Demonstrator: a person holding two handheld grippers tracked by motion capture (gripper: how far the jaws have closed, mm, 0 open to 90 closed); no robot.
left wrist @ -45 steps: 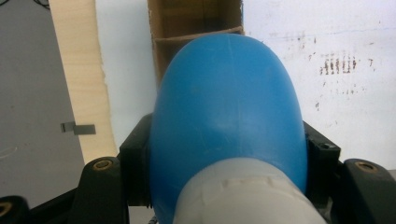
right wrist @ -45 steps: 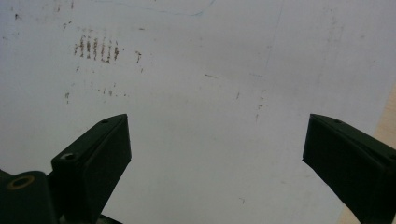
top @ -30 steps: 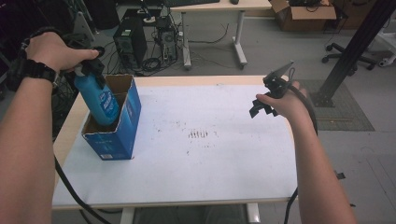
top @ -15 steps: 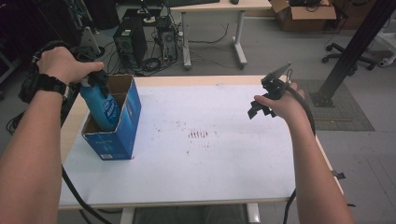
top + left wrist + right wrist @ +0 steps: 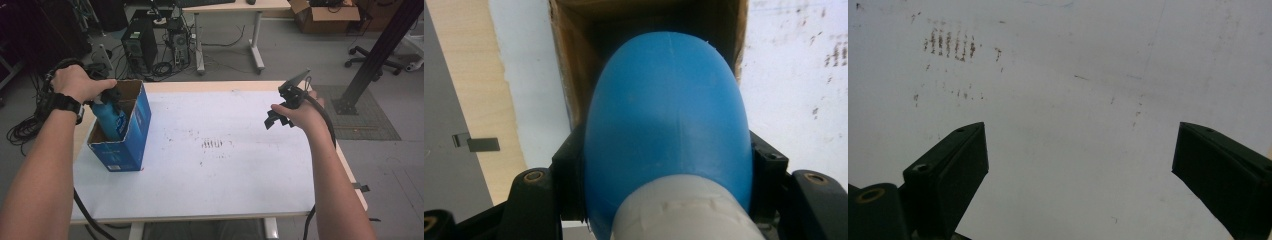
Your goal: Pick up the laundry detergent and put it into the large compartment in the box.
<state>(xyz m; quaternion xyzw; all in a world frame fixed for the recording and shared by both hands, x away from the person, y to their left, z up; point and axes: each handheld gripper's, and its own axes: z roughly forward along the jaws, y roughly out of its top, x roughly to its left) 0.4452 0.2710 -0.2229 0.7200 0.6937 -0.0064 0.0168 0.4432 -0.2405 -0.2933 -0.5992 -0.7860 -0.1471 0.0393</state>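
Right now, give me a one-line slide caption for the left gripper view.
Left gripper shut on a blue bottle, its base inside the open cardboard box.

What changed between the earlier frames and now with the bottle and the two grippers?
The left gripper, clamped on the blue bottle, has lowered it deeper into the blue box; the grip is unchanged. The right gripper stays open above the table, and the box has not moved.
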